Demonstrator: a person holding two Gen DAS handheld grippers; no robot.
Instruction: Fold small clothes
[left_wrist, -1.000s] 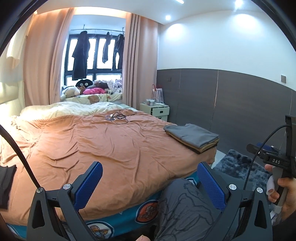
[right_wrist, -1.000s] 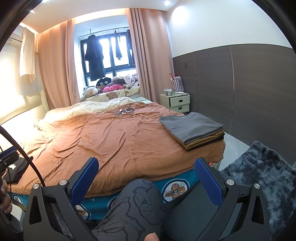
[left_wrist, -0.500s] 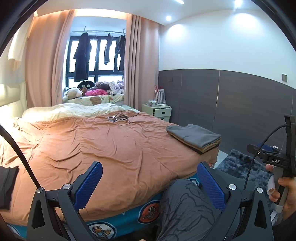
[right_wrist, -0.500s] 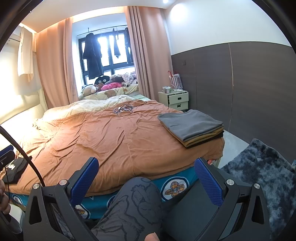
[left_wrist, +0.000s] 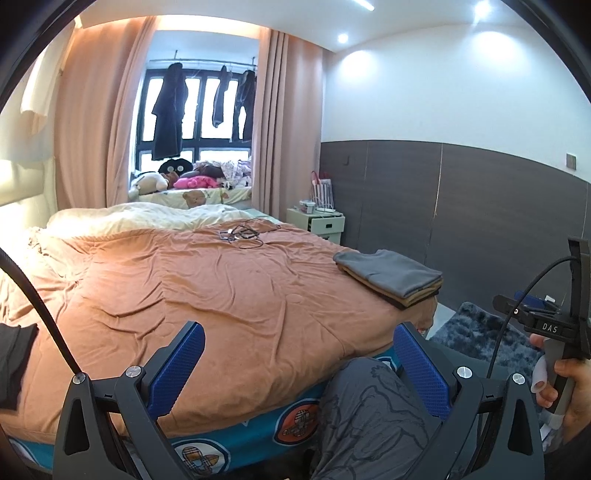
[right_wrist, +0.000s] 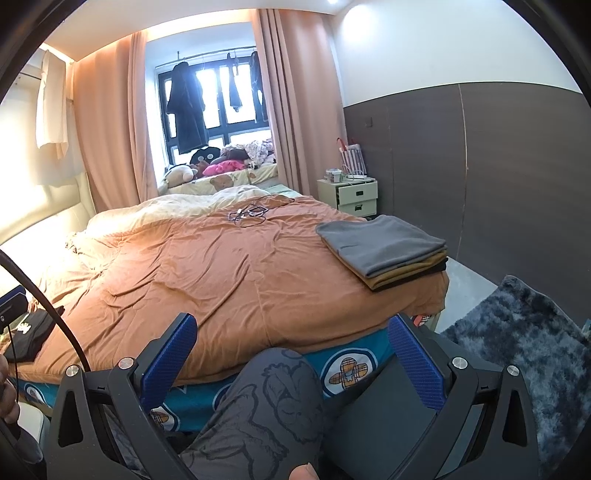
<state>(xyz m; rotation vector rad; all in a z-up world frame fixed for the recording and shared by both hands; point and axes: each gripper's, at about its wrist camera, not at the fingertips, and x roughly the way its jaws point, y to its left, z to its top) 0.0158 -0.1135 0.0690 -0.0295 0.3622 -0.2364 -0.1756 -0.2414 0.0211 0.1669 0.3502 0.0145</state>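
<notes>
- The left gripper (left_wrist: 299, 365) was held wide open above the near edge of the bed, its blue pads far apart and nothing between them.
- The right gripper (right_wrist: 291, 356) was likewise spread wide and empty, hanging over the person's knee (right_wrist: 273, 391) in grey patterned trousers at the foot of the bed.
- A stack of folded clothes (right_wrist: 384, 251), a grey piece on top with tan and dark layers beneath, lay on the orange blanket (right_wrist: 221, 273) at the bed's near right corner.
- From the right wrist view that stack sat ahead of the claw and to its right, well apart from both fingers; from the left wrist view it (left_wrist: 391, 277) lay further off to the right, also untouched.
- A dark garment (right_wrist: 31, 336) with a small white print lay on the blanket's left edge, well to the left of the right gripper and out of its reach; in the left wrist view a dark cloth (left_wrist: 14, 362) showed at the far left edge of the frame.
- A tangle of cables (left_wrist: 243, 236) rested in the middle of the bed, far beyond both claws.
- In the left wrist view a hand (left_wrist: 561, 384) gripped the handle of the other device at the right edge.
- A shaggy dark rug (right_wrist: 532, 354) covered the floor right of the bed.
</notes>
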